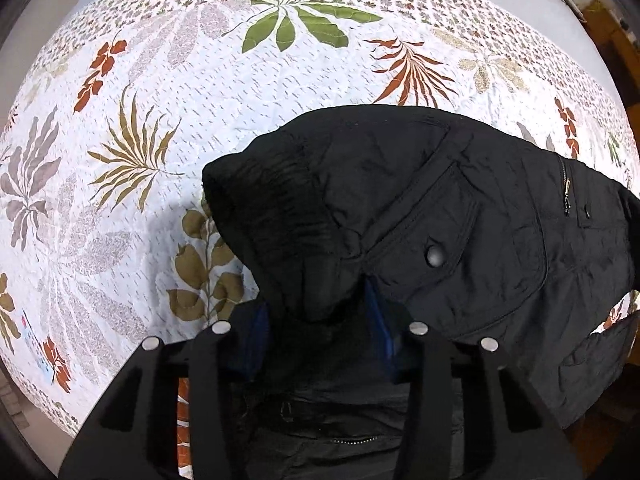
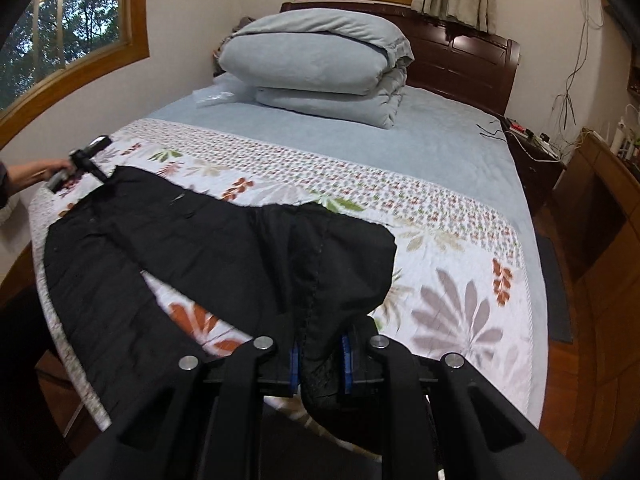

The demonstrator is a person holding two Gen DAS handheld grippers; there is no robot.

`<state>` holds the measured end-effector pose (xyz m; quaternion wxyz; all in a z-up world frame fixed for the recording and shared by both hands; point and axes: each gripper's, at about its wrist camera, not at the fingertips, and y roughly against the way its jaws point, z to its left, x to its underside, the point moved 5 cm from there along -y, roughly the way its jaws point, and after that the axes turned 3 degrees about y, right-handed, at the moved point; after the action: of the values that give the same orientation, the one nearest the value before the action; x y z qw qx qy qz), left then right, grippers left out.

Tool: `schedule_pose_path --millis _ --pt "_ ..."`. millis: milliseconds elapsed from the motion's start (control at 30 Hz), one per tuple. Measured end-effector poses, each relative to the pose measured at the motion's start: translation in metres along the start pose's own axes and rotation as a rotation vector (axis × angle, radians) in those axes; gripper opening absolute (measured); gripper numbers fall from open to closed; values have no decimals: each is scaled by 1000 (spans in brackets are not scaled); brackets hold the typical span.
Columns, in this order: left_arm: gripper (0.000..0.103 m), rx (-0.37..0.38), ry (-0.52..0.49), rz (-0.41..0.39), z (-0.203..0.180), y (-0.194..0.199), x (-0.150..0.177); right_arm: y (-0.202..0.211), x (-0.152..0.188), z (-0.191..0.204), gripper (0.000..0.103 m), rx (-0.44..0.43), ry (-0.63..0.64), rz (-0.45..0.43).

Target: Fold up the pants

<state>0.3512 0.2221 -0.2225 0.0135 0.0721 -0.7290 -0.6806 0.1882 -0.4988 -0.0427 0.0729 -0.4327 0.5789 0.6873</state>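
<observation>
Black pants (image 2: 192, 240) lie across the near end of the bed on a floral quilt (image 2: 452, 280). My right gripper (image 2: 320, 356) is shut on a bunched black leg end of the pants, held just above the quilt. My left gripper (image 1: 316, 332) is shut on the waistband end of the pants (image 1: 420, 208), where a buttoned pocket and a zipper show. In the right wrist view the left gripper (image 2: 86, 160) shows at the far left edge of the bed, held by a hand.
A folded grey duvet (image 2: 320, 68) sits at the head of the bed on a blue sheet (image 2: 440, 144). A dark wooden headboard (image 2: 472, 64) stands behind it. A nightstand with cables (image 2: 536, 148) and wooden furniture stand at the right.
</observation>
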Motion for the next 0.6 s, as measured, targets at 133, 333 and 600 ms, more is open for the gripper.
schedule_pose_path --millis 133,333,600 --pt "43 13 -8 -26 -5 9 14 22 37 21 15 -15 -11 28" --pt "43 46 0 -82 -15 10 16 32 114 36 15 -53 -135 105" --pt "46 98 -27 -150 -25 1 12 12 184 40 15 -93 -351 132"
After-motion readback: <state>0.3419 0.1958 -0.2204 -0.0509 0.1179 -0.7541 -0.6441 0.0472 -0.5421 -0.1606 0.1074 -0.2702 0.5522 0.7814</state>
